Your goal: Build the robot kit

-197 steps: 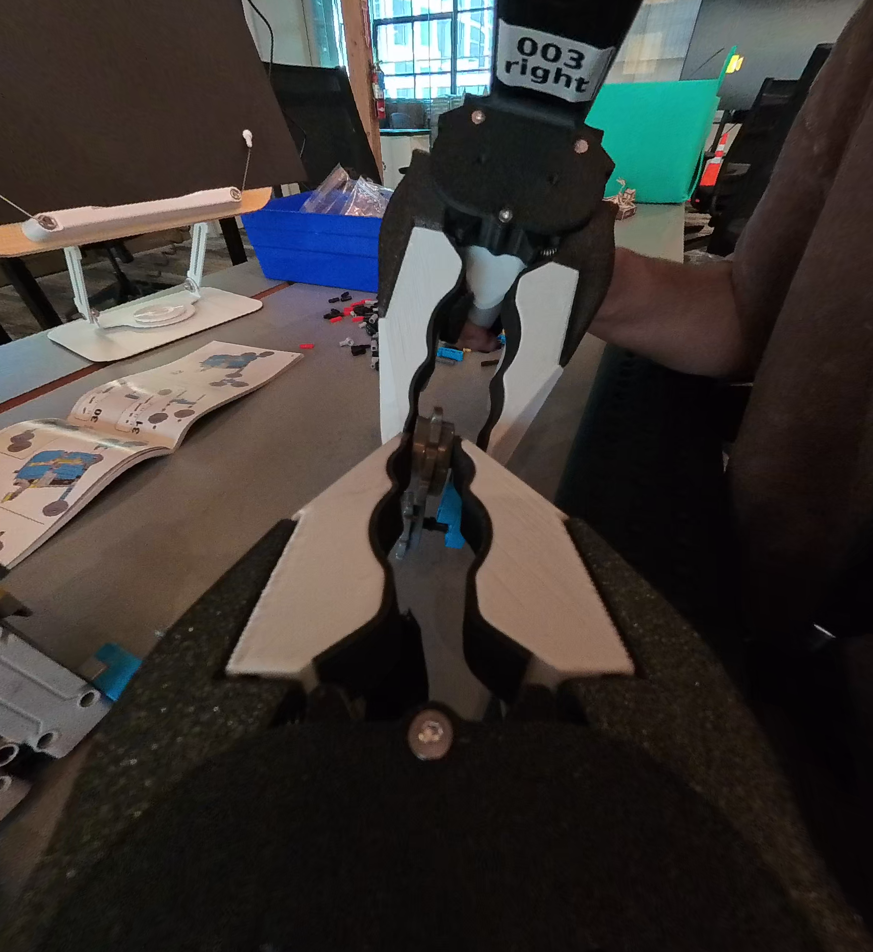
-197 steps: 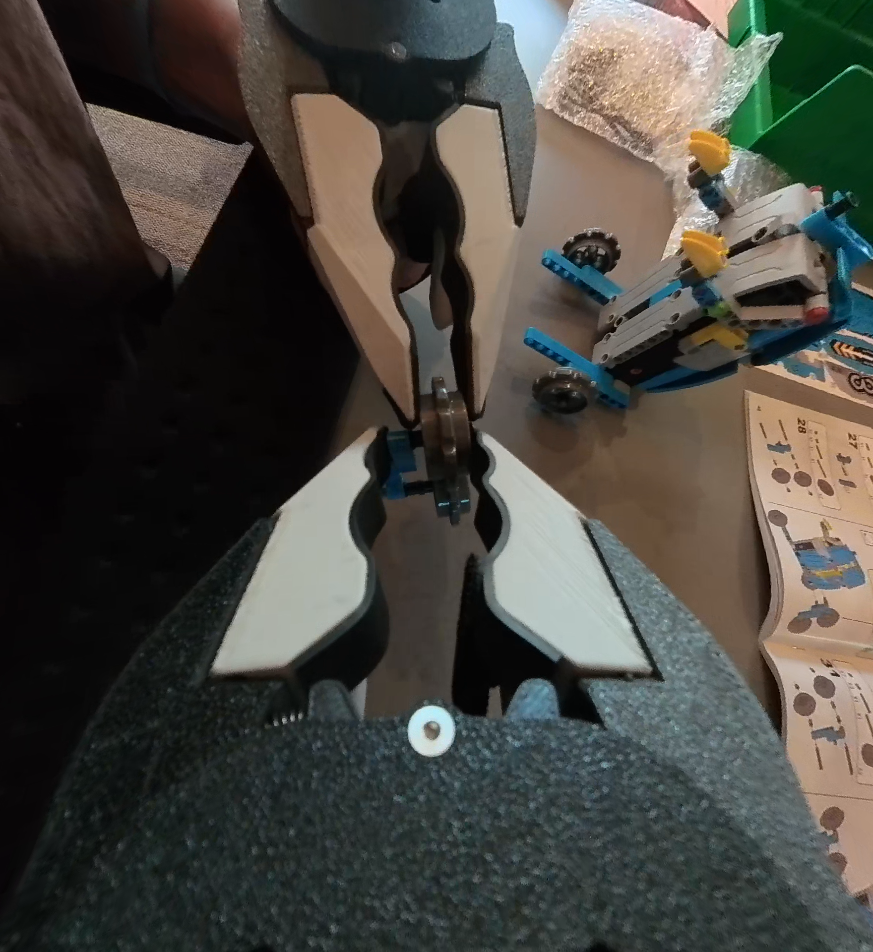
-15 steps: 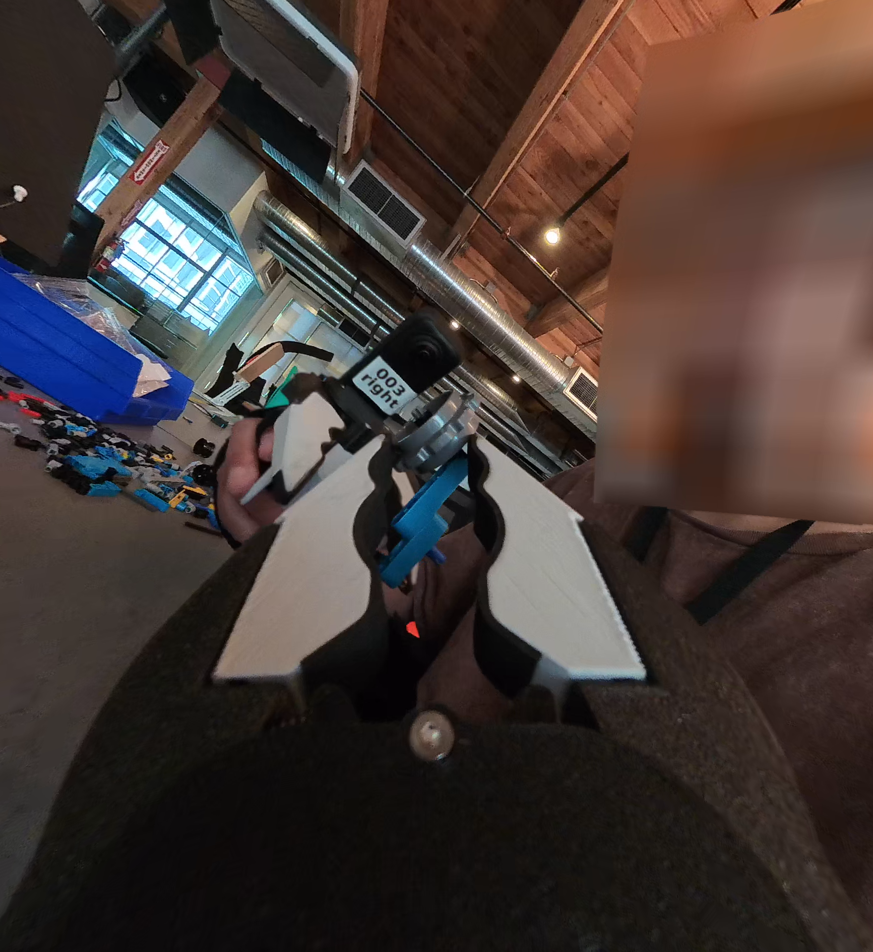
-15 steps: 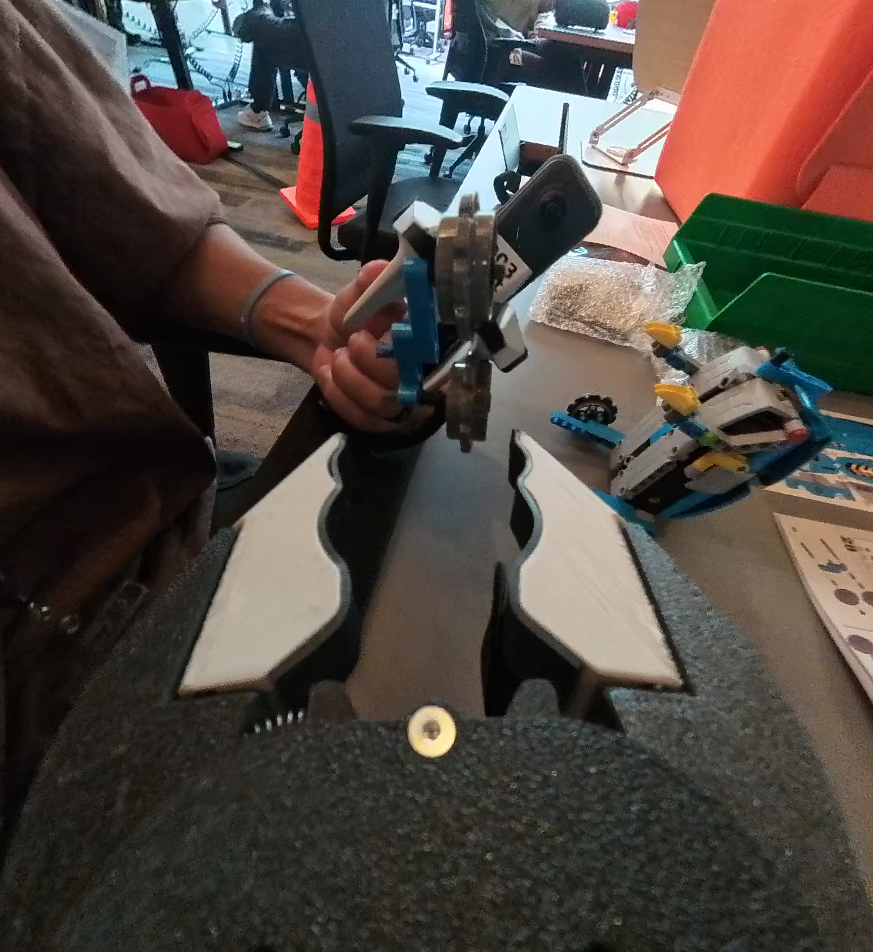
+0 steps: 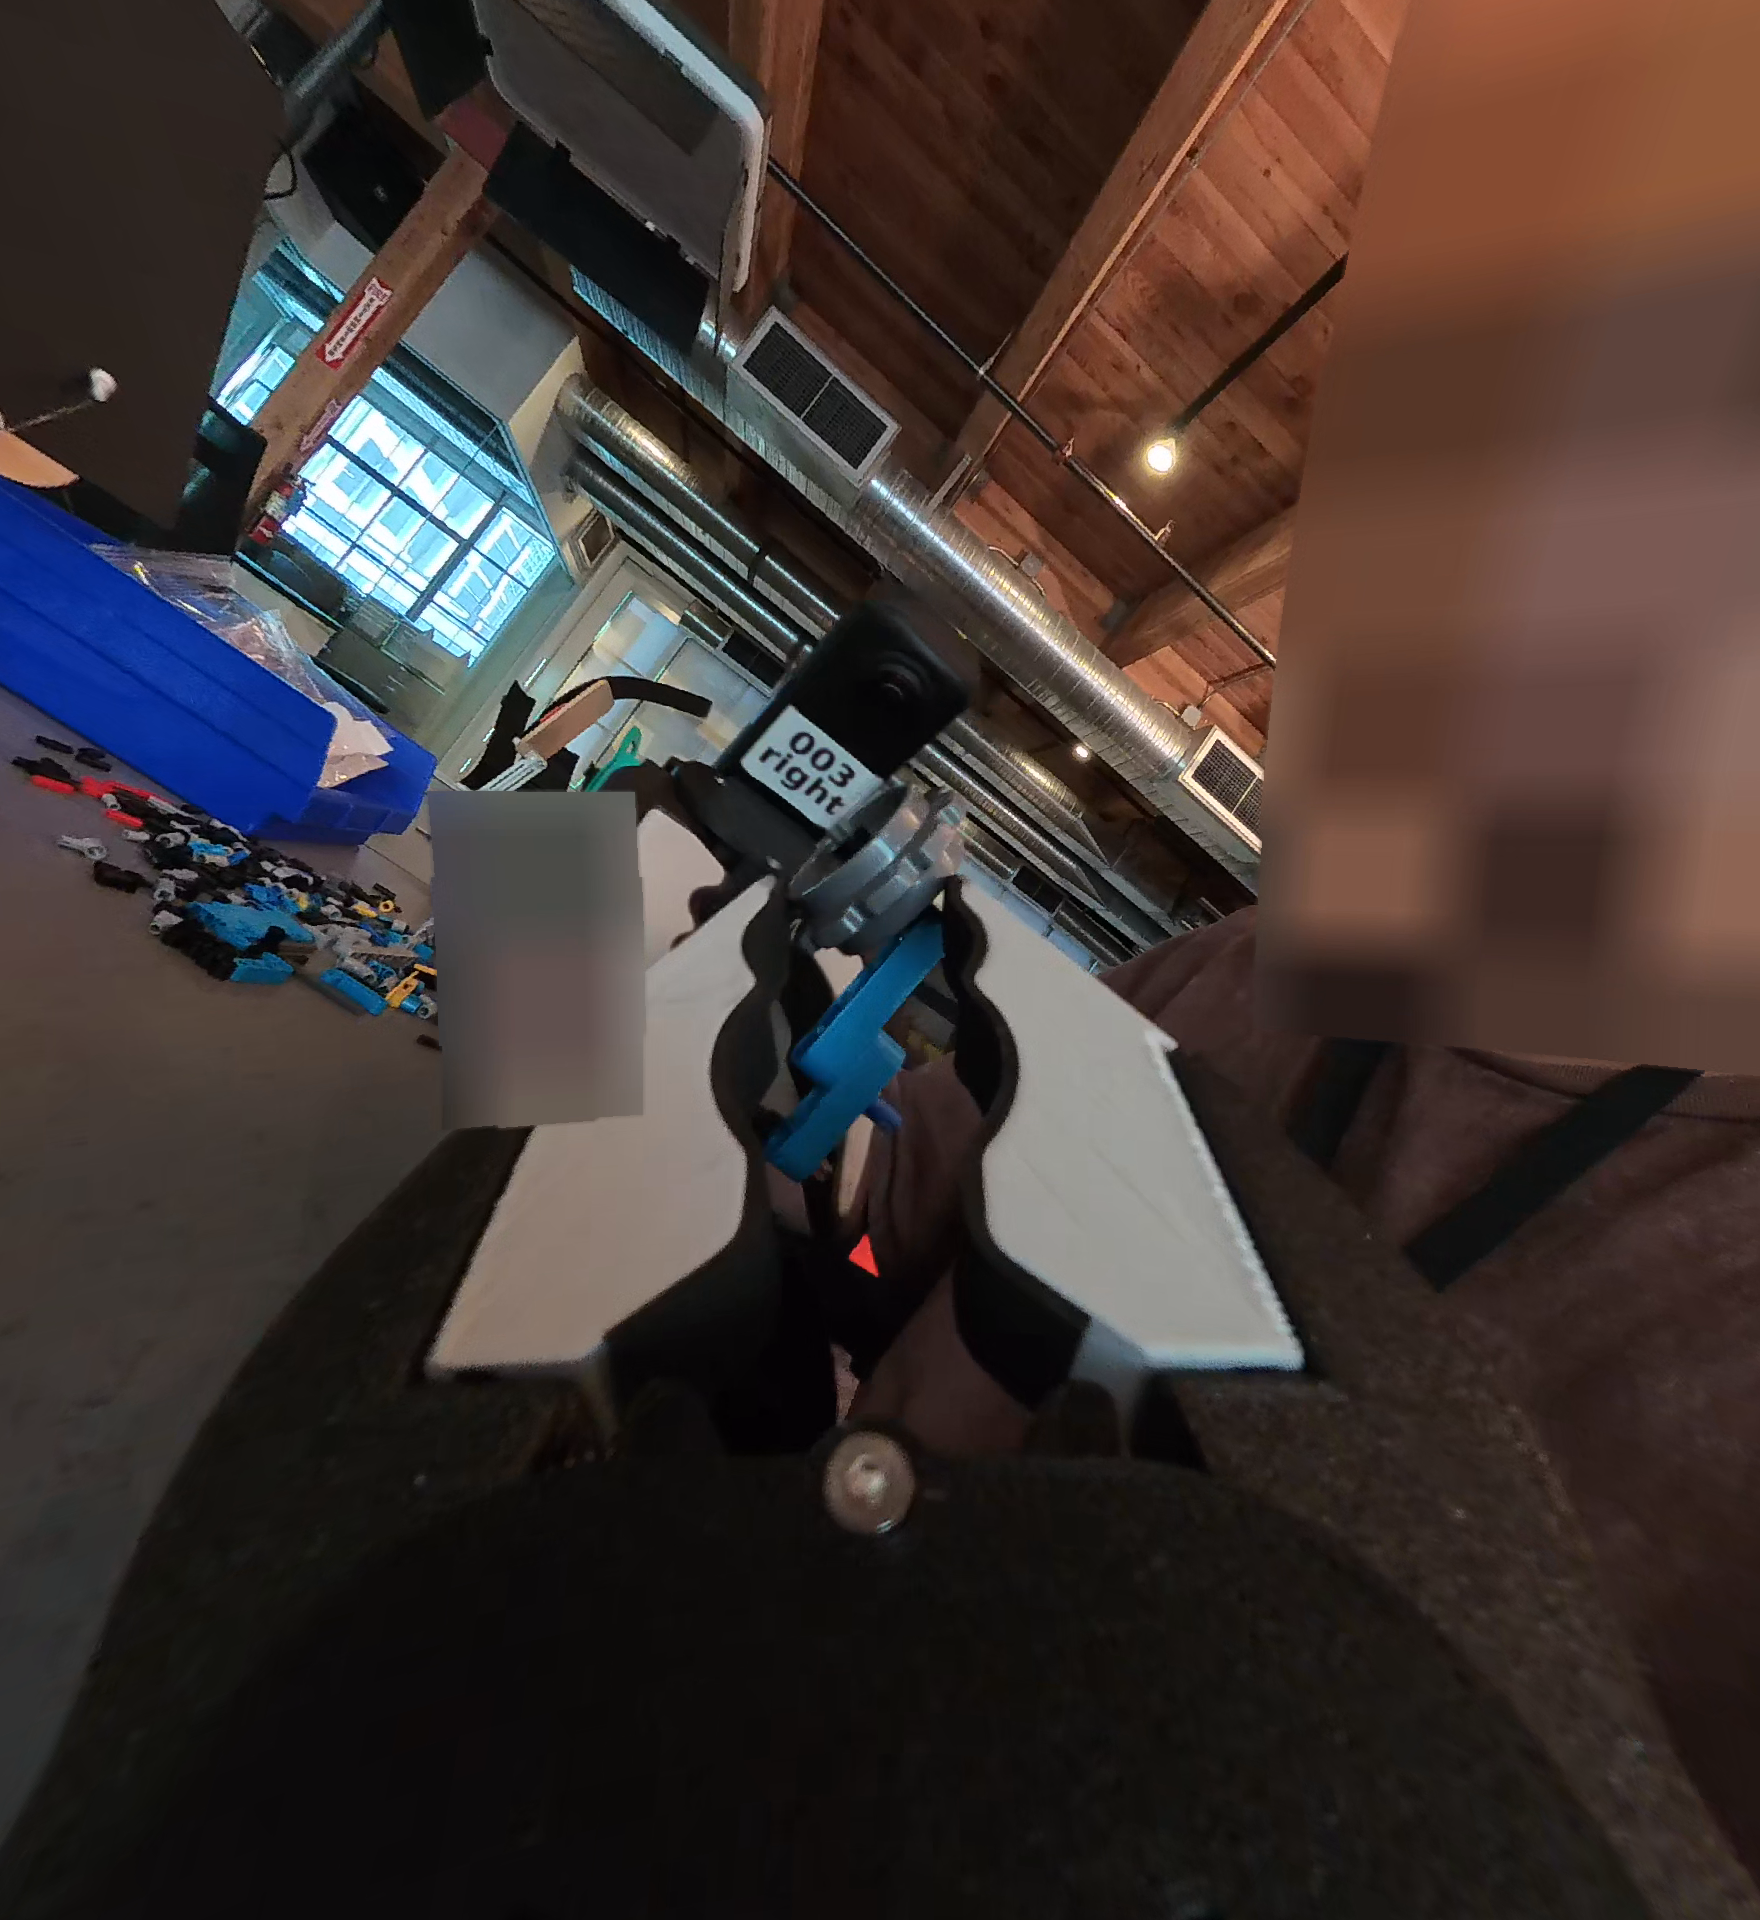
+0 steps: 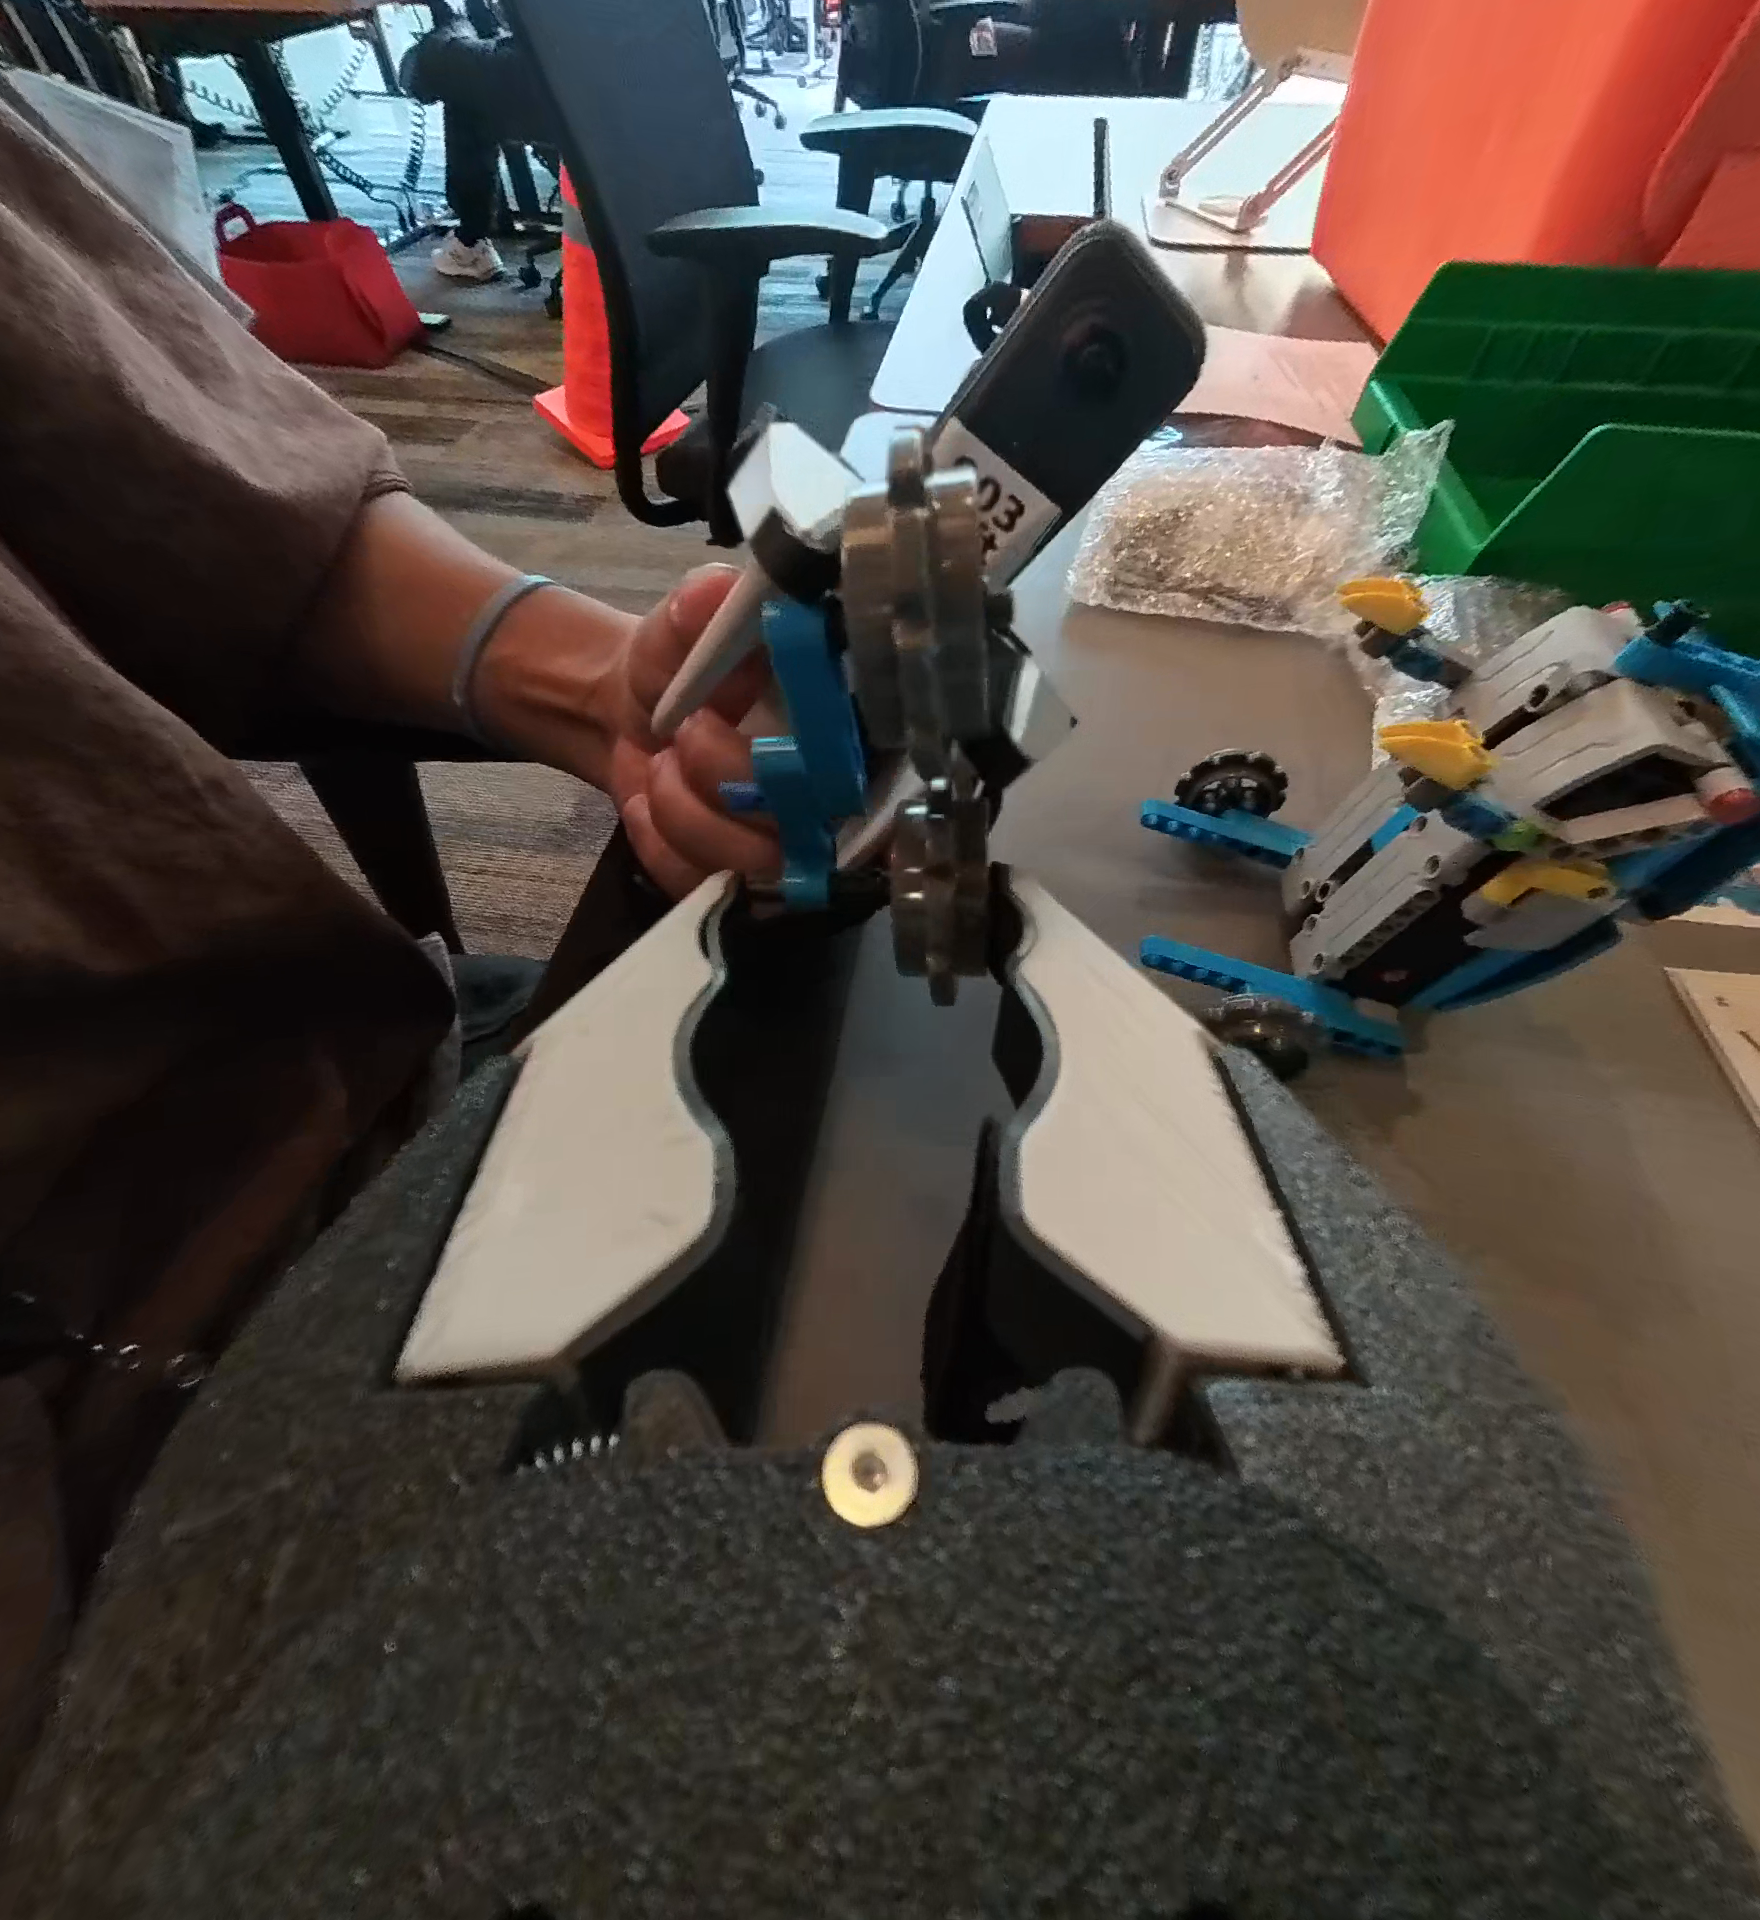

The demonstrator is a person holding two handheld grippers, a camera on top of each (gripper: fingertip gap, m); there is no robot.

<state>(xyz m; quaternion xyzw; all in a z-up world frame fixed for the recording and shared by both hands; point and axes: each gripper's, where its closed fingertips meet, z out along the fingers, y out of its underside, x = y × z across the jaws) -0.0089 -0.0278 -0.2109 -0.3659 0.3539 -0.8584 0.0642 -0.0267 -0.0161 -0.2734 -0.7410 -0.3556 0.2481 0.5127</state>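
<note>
The left tongs point(image 5: 860, 914) are raised above the worktop point(image 5: 76, 1143), clamped on a blue-and-grey gear assembly point(image 5: 871, 935). The right tongs point(image 6: 860, 904) gape wide, empty, their tips flanking its lower gear point(image 6: 938, 883). A toy vehicle point(image 6: 1541, 800) lies near the worktop's edge.

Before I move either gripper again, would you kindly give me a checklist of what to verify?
1. Left gripper grips the blue-and-grey plastic gear assembly: ok, jaws closed on it.
2. Right gripper is open: ok, jaws well apart.
3. The assembly's small lower gear sits between the right gripper's fingertips: ok.
4. Right gripper touches that gear: cannot tell.
5. Assembly is clear of the grey table: ok, held in the air.
6. Blue-and-grey toy brick vehicle is clear of both grippers: ok, lying off to the side.
</note>
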